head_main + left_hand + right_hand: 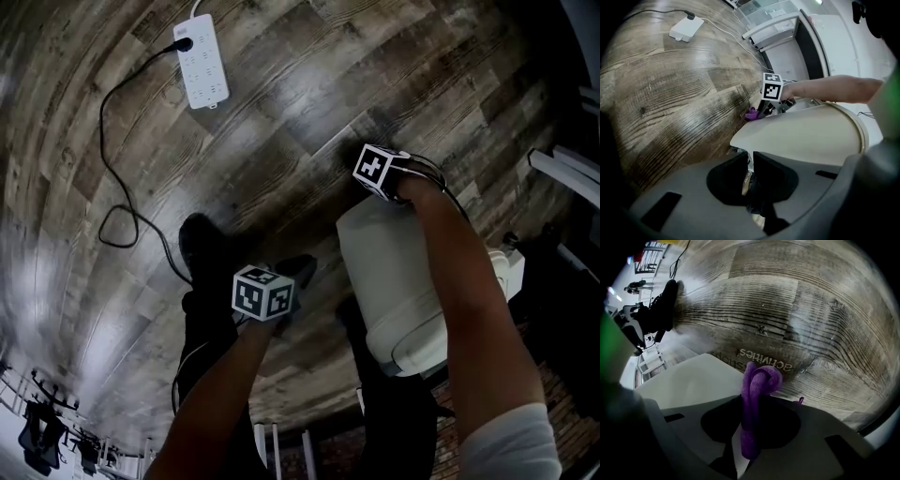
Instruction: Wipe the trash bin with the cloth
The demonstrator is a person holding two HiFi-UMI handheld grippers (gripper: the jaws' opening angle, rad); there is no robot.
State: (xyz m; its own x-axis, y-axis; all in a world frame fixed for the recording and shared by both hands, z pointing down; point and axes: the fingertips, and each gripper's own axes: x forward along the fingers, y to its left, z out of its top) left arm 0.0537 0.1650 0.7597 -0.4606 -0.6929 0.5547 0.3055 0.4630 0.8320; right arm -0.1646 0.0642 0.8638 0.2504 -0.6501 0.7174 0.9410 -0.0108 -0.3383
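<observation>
A white trash bin [392,272] is tipped over above the wood floor, with its side facing up. My left gripper [751,158] is shut on a thin white edge of the bin [806,136] at its near end. My right gripper [751,403] is shut on a bunched purple cloth [758,383]. The cloth rests against the far end of the bin [693,380]. From the left gripper view the cloth [751,113] peeks out past the bin, just under the right gripper's marker cube [772,87].
A white power strip [202,61] lies on the floor at the far left, its black cable [117,202] looping toward me. My dark shoe [202,246] stands left of the bin. White furniture [780,28] stands beyond. Printed lettering [764,361] marks the floor.
</observation>
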